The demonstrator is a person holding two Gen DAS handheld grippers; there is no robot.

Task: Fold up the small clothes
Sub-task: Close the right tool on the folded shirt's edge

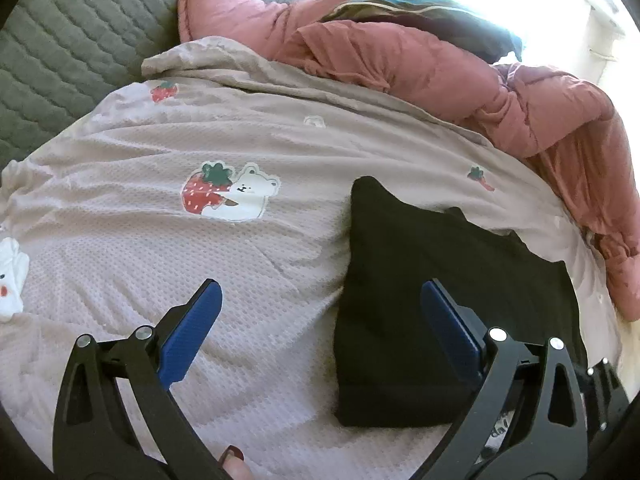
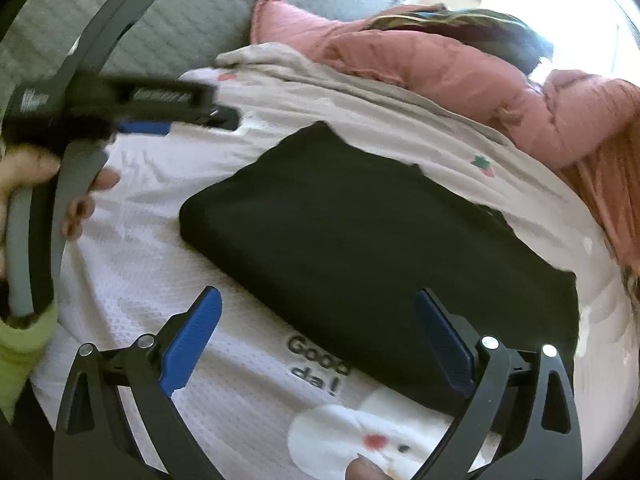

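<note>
A black garment point(image 1: 432, 312) lies folded into a flat rectangle on the strawberry-and-bear bedsheet point(image 1: 168, 248). In the left wrist view my left gripper point(image 1: 320, 320) hovers open over its left edge, the right blue pad point(image 1: 452, 332) above the cloth and the left pad point(image 1: 192, 332) above bare sheet. The right wrist view shows the same black garment point(image 2: 360, 248) lying diagonally. My right gripper point(image 2: 318, 336) is open just above its near edge, holding nothing. The left gripper point(image 2: 160, 120) appears blurred at the far left, held by a hand point(image 2: 28, 172).
A pink puffy jacket point(image 1: 460, 80) is heaped along the back and right of the bed, with dark clothes point(image 1: 420, 12) on top. A grey quilted cushion point(image 1: 72, 40) stands at the back left. Bright window light washes out the upper right. A green sleeve point(image 2: 20, 344) shows at left.
</note>
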